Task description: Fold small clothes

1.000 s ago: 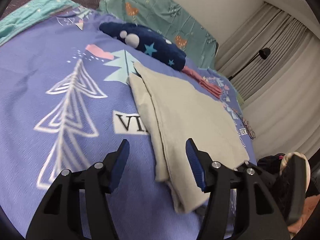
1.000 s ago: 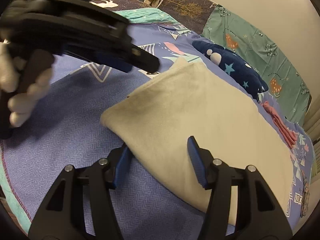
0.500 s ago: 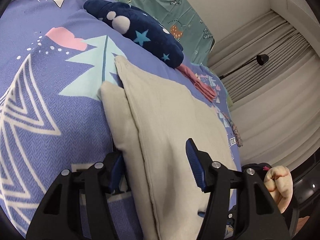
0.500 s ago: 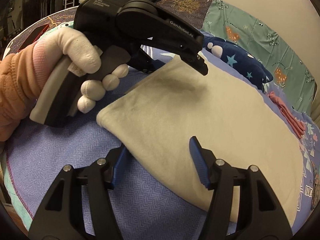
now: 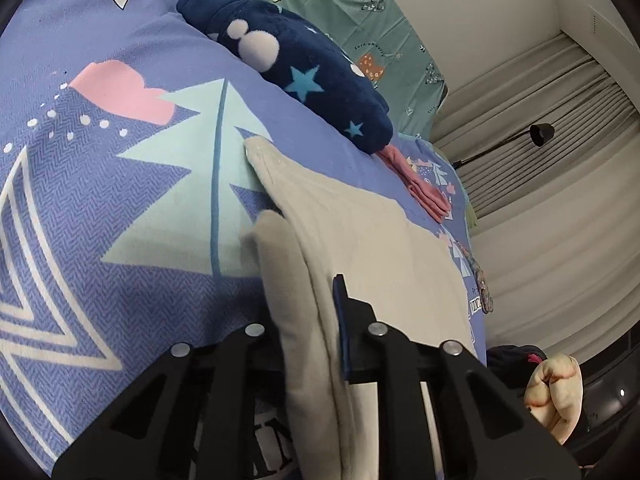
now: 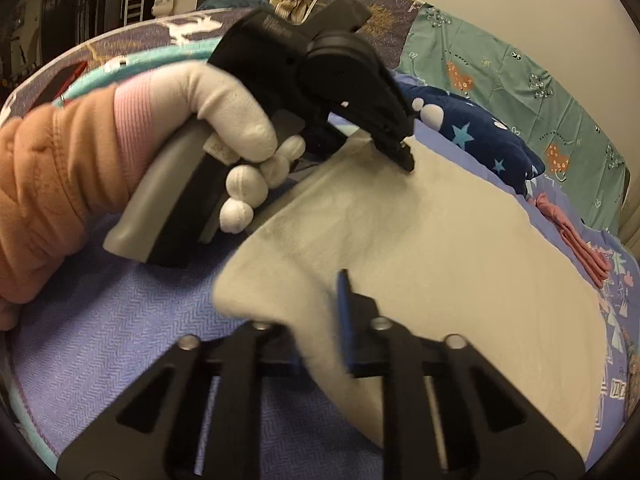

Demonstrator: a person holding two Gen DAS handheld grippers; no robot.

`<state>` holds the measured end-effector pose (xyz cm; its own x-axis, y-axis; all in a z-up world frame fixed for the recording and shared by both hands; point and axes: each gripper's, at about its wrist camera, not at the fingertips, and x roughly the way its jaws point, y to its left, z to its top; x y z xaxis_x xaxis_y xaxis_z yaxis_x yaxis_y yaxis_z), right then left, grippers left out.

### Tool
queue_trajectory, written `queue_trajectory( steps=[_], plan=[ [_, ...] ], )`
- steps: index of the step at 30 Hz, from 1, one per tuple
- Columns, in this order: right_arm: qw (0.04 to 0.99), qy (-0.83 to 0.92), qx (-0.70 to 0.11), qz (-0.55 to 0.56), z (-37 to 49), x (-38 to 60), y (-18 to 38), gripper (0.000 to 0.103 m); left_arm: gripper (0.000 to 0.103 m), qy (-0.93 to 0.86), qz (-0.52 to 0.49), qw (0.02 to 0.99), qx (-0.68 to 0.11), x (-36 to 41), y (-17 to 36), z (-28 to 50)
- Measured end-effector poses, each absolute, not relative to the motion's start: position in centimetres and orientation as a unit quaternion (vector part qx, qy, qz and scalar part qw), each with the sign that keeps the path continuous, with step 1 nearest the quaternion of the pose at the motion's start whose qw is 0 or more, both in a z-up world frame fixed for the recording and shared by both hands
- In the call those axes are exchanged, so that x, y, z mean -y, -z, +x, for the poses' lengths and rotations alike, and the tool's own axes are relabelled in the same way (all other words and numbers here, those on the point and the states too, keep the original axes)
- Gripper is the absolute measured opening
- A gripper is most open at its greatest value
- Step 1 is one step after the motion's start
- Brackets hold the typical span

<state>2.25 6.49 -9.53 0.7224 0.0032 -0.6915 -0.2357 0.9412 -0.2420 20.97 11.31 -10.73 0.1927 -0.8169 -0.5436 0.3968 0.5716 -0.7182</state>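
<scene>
Beige cloth [image 5: 360,240]; lilac tree-print blanket [image 5: 100,200]; navy, seemingly star-patterned plush [image 5: 312,76].

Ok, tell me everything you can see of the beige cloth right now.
The beige cloth is plain, soft and matte, with no print. It lies folded in layers, mostly flat, on the blue patterned bedspread; a stitched hem shows at its far corner. Both grippers have just been closing on its near edge: the left gripper pinches one bunched, lifted corner, the right gripper another. A dark blue star-patterned garment and a pink cloth lie beyond it, apart from it.
</scene>
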Motion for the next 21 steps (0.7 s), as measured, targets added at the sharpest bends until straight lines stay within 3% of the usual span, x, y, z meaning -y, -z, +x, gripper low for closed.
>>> queue_trajectory(
  steps=[21],
  plan=[
    [0.956,-0.088,-0.279,-0.014,-1.5,1.6,3.2,0.005,0.011,0.394,-0.157,0.780,-0.459,-5.4,2.9,19.8]
  ],
)
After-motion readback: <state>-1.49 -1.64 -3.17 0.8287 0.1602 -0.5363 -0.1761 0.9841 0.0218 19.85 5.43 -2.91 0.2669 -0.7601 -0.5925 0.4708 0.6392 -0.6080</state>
